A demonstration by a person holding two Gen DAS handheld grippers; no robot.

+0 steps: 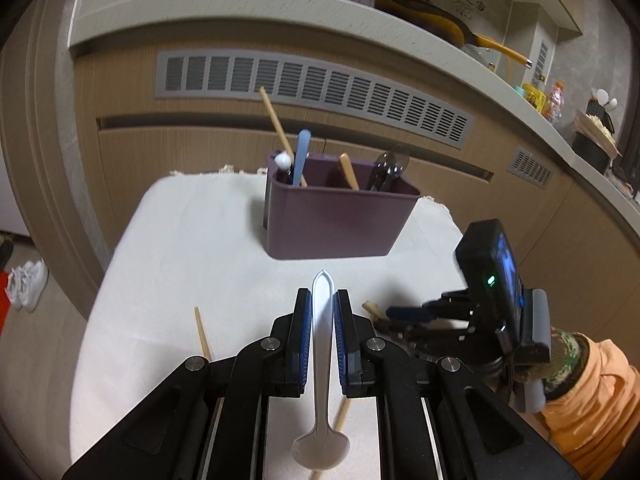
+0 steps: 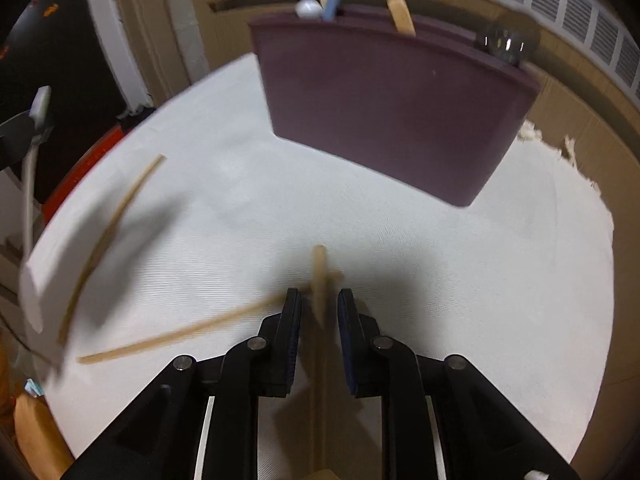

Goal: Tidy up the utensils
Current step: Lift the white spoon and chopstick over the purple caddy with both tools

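Utensils mid-sort: left tool [image 1: 323,312] pinches white spoon [image 1: 322,344]; right tool [image 2: 319,312], spread, straddles wooden utensil [image 2: 319,284]. Next, carry to caddy [image 1: 336,220] at 12 o'clock.

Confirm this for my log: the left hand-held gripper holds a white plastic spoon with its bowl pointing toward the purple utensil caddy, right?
Not quite. The left wrist view shows the left hand-held gripper holding the white plastic spoon with its handle tip toward the purple utensil caddy; the bowl sits back near the camera.

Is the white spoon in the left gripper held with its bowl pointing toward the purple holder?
No. The white spoon sits between the left gripper pads with its handle tip toward the purple holder, bowl nearest the camera.
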